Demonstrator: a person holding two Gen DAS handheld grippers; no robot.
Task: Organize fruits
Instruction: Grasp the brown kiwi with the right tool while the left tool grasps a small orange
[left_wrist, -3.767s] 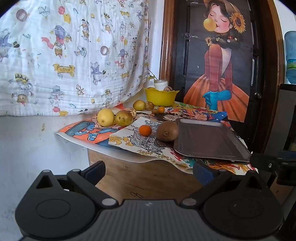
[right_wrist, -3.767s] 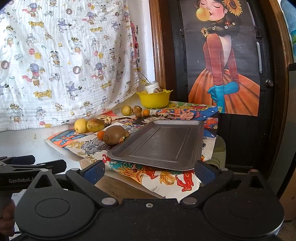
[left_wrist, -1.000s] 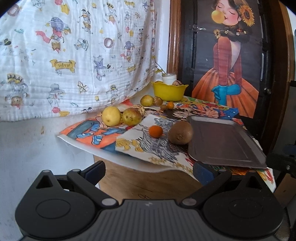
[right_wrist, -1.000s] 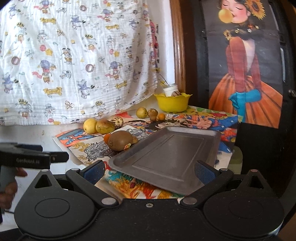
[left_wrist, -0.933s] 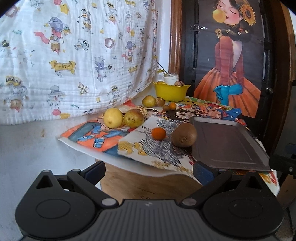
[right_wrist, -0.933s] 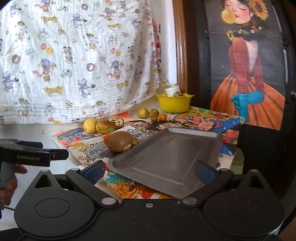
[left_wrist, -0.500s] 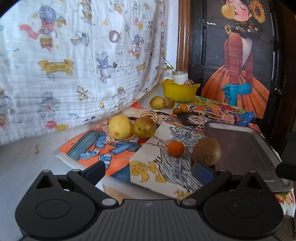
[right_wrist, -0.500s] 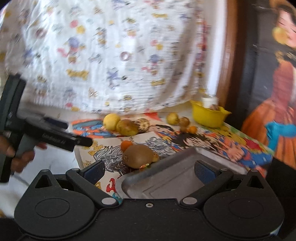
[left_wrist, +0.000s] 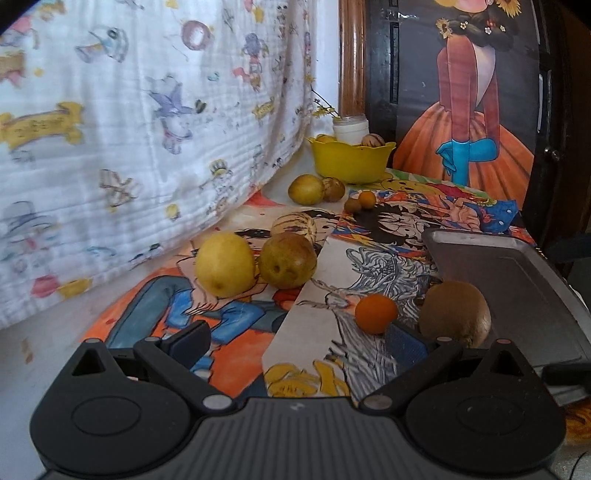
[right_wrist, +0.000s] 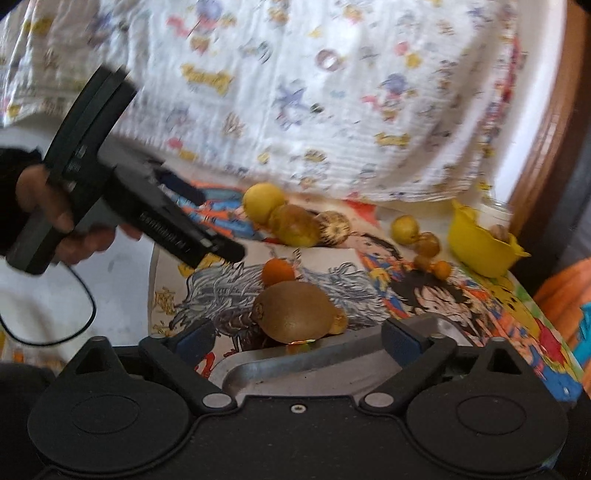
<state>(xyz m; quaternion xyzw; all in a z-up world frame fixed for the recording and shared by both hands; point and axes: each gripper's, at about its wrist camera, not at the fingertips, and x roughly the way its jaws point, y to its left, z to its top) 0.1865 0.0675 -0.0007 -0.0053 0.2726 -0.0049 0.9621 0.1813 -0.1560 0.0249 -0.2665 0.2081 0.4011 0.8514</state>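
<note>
Left wrist view: the left gripper (left_wrist: 297, 338) stands wide with nothing between its fingers, hanging over the near edge of the tabletop (left_wrist: 55, 332), which is spread with cartoon posters (left_wrist: 236, 321). Just ahead of the right fingertip lie a small orange fruit (left_wrist: 376, 308) and, close beside it, a brown kiwi (left_wrist: 455, 314) that sits against the left rim of a grey metal tray (left_wrist: 517, 291). The tray fills the right side of the tabletop. Toward the left edge, a yellow lemon (left_wrist: 225, 264) touches a brownish pear (left_wrist: 287, 260), with a striped fruit (left_wrist: 294, 226) just behind them. Open poster surface lies between that group and the orange fruit. At the far corner a yellow bowl (left_wrist: 351, 158) holds fruit, with four more small fruits (left_wrist: 325, 190) in front of it. A printed white cloth (left_wrist: 129, 129) hangs along the left edge.

Right wrist view: the right gripper (right_wrist: 297, 341), tilted and blurred, has wide jaws that are closing, and nothing is pressed between them. The kiwi (right_wrist: 295, 312) lies just beyond them at the tray's (right_wrist: 314, 365) near rim, the orange fruit (right_wrist: 277, 270) behind it. A hand (right_wrist: 59, 221) holds the left gripper's body (right_wrist: 129, 206) over the tabletop's left edge.
</note>
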